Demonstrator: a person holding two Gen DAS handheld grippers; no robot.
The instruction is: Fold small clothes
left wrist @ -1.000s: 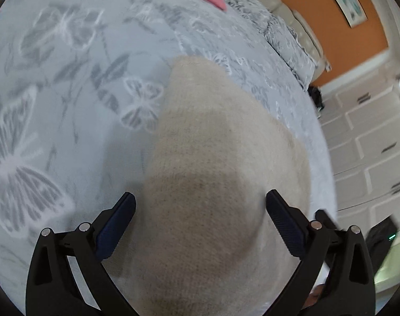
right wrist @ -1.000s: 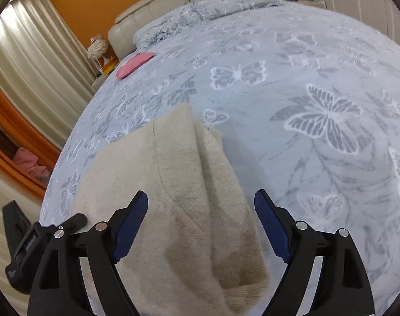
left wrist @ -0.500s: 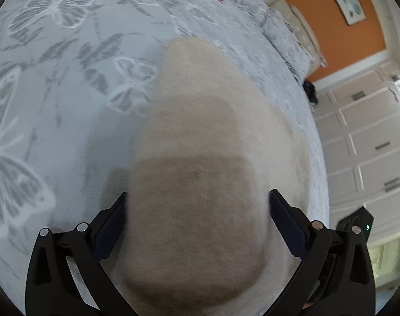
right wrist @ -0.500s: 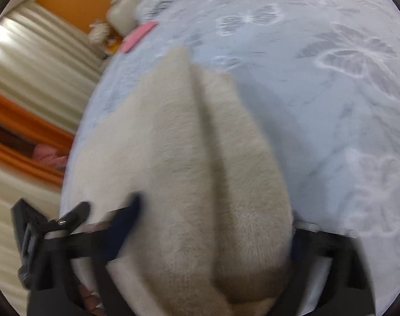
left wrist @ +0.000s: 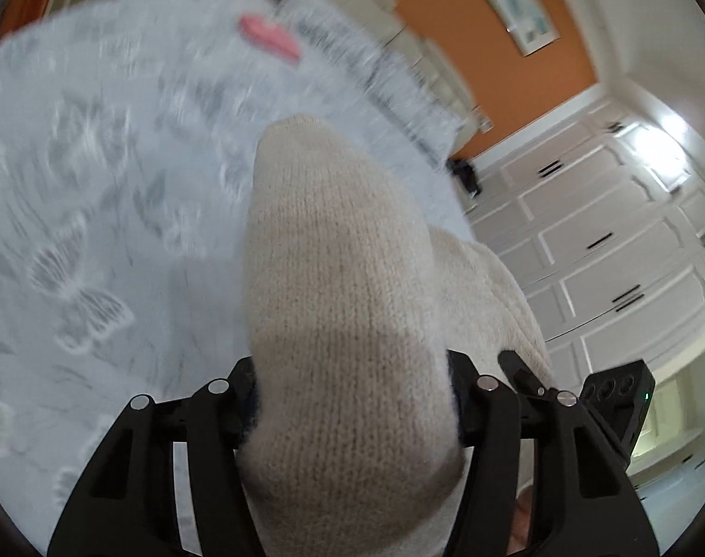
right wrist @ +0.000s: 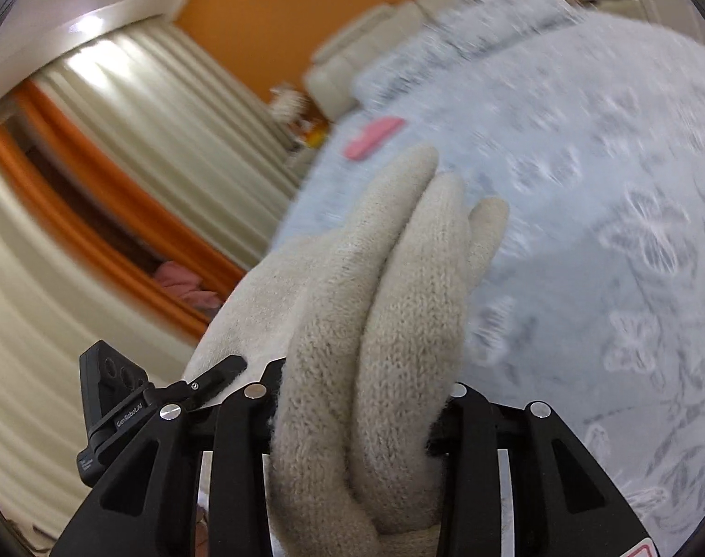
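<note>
Closing on bunched knit, the left gripper (left wrist: 352, 399) has its jaws pressed against both sides of a cream knitted garment (left wrist: 333, 278), which rises toward 12 o'clock over the butterfly-print bed (left wrist: 97, 232). The right gripper (right wrist: 357, 399) is closing too, its jaws clamping folded ridges of the same cream knit. A pink cloth (right wrist: 373, 137) lies near the pillows (right wrist: 468, 23).

Ahead of the claw spreads a grey butterfly-print bedspread (left wrist: 97, 232) — a pink item (left wrist: 269, 42) lies far across it, near the cream headboard (right wrist: 375, 46). Orange wall (right wrist: 259, 32) behind — white wardrobe doors (left wrist: 607, 241) right.
</note>
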